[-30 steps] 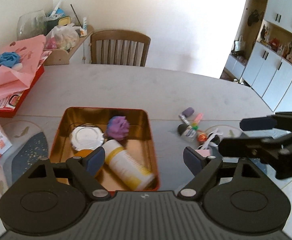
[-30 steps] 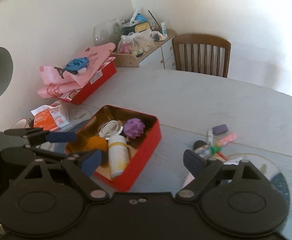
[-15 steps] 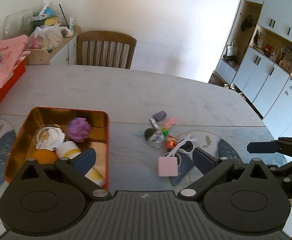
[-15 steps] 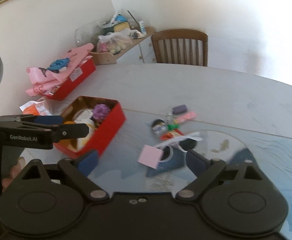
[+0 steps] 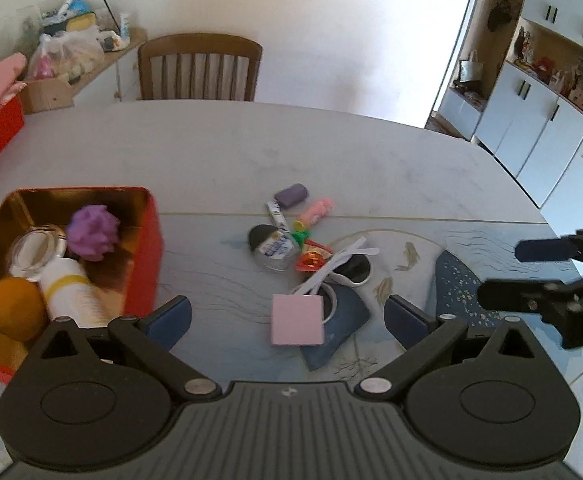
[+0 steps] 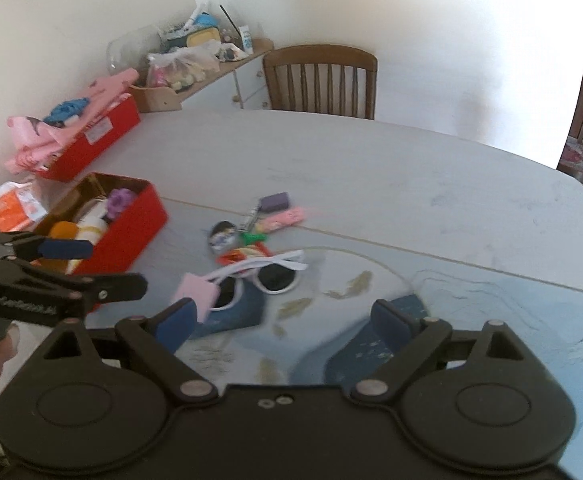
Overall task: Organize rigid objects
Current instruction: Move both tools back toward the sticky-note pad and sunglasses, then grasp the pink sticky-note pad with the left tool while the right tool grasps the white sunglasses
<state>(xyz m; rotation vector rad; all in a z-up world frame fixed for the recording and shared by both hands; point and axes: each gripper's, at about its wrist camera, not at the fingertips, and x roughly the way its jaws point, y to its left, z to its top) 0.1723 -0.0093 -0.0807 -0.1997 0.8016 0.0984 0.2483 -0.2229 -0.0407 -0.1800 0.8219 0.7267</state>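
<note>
Gaping tongs [image 5: 287, 316], nothing held

White sunglasses [image 6: 275, 276] and a pink pad [image 6: 197, 292] lie beside the red tin [image 6: 131, 232].

Left tongs [image 5: 287, 316] just spread wide, empty; right tongs [image 6: 287, 326] agape, empty.
</note>
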